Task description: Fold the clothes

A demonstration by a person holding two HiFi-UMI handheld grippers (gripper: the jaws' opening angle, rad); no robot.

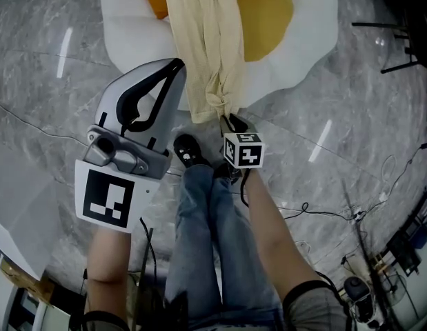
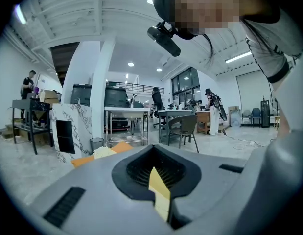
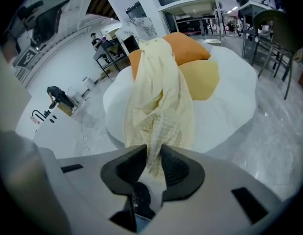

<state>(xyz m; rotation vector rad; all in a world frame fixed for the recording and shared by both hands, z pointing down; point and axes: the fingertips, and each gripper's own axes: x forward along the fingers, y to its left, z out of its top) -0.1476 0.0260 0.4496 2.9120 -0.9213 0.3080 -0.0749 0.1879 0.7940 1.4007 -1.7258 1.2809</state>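
Yellow garment (image 3: 161, 102) tight between right tongs (image 3: 151, 153)

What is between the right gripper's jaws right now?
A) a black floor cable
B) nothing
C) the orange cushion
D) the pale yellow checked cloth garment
D: in the right gripper view the pale yellow checked cloth garment runs down, bunched, between the black jaws of the right gripper.

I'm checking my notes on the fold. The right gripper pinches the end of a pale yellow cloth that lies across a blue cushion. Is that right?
Not quite. The cushion is white with orange and yellow patches, not blue, as the head view shows. The rest stands: the right gripper pinches the end of the pale yellow cloth that lies across it.
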